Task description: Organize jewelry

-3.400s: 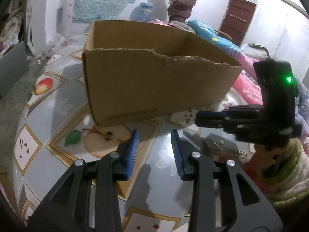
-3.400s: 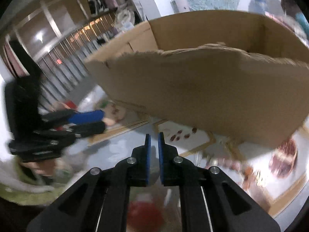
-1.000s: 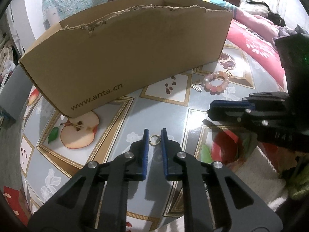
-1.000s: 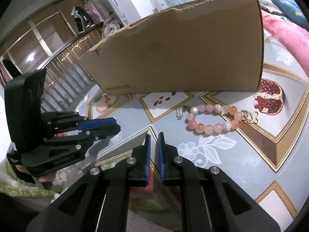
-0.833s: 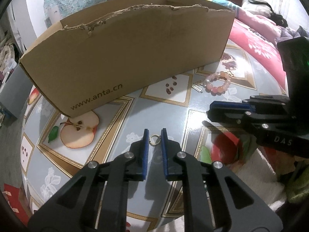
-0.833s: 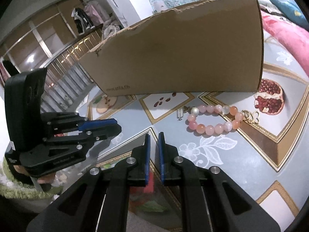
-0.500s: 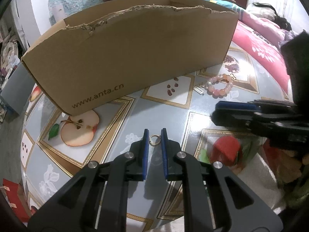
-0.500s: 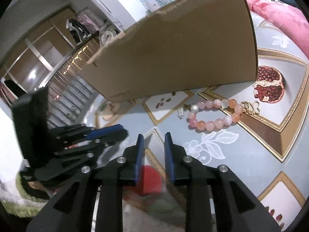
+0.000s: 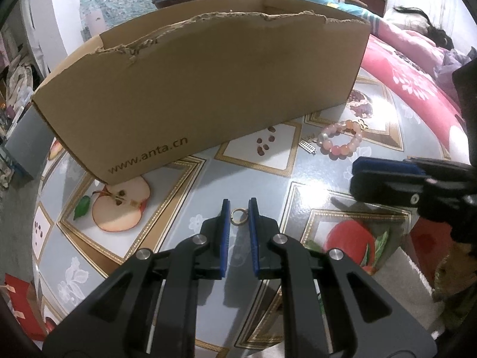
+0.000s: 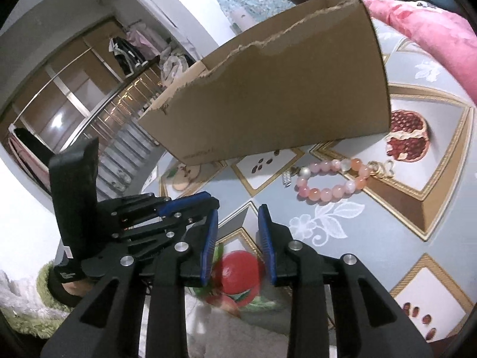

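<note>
A small gold ring [image 9: 238, 217] stands upright, pinched at its sides. A pink and orange bead bracelet [image 10: 332, 180] lies flat on the table just beside the brown cardboard box [image 9: 208, 89], with maybe a tiny silver charm [image 9: 307, 146] next to it.

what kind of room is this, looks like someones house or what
Most likely a lived-in home, a bedroom or bed-sitting room. A pink floral quilt lies on a bed right beside the table with its fruit-pattern cover, clothes hang by a wardrobe, and a cardboard box stands on the table.
</note>
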Tool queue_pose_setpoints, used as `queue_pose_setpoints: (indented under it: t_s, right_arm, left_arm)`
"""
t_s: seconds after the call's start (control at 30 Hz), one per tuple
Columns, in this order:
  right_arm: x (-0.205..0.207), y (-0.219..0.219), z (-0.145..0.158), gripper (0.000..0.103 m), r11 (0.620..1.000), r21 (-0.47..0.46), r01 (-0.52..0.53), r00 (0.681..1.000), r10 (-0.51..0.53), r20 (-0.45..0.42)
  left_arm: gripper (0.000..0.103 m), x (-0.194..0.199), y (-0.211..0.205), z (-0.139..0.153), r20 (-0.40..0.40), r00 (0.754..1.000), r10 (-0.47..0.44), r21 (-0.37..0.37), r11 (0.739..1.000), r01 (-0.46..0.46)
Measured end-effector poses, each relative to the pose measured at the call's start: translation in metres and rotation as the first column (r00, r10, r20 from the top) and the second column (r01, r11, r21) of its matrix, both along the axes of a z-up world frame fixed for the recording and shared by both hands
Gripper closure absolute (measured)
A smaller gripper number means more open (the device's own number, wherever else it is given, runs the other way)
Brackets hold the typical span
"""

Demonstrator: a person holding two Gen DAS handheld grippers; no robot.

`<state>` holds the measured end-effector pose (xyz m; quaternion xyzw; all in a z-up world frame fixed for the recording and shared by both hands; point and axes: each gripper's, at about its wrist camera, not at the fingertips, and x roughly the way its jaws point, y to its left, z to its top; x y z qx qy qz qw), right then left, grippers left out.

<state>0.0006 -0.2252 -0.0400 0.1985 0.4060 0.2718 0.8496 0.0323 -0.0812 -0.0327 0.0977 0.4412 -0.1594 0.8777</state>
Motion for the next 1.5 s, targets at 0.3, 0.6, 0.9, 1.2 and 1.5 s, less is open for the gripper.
queue_pose_setpoints:
  t_s: [0.3, 0.6, 0.9, 1.2, 1.5]
  right_arm:
    - [-0.014, -0.005, 0.006, 0.075, 0.997, -0.07, 0.043, 0.999, -0.042, 0.01]
    - [-0.002, -0.005, -0.011, 0.075, 0.981, -0.181, 0.072, 0.997, -0.076, -0.016]
    - [0.015, 0.002, -0.008, 0.075, 0.962, -0.269, 0.047, 0.999, -0.046, 0.011]
    - [0.02, 0.027, 0.003, 0.075, 0.937, -0.349, -0.025, 0.997, 0.049, 0.059]
    - [0.038, 0.034, -0.004, 0.083, 0.896, -0.444, -0.001, 0.997, 0.035, 0.068]
  left_arm:
    - [0.092, -0.005, 0.01, -0.002, 0.018, 1.0, 0.003, -0.034, 0.999, -0.002]
    - [0.092, -0.012, 0.016, -0.003, 0.052, 0.998, -0.021, -0.042, 0.999, 0.023]
    - [0.092, -0.016, 0.027, -0.003, 0.07, 0.997, -0.035, -0.08, 0.996, 0.041]
    - [0.092, -0.018, 0.031, -0.003, 0.08, 0.996, -0.046, -0.085, 0.995, 0.052]
    - [0.092, -0.017, 0.033, -0.002, 0.085, 0.995, -0.055, -0.091, 0.994, 0.063]
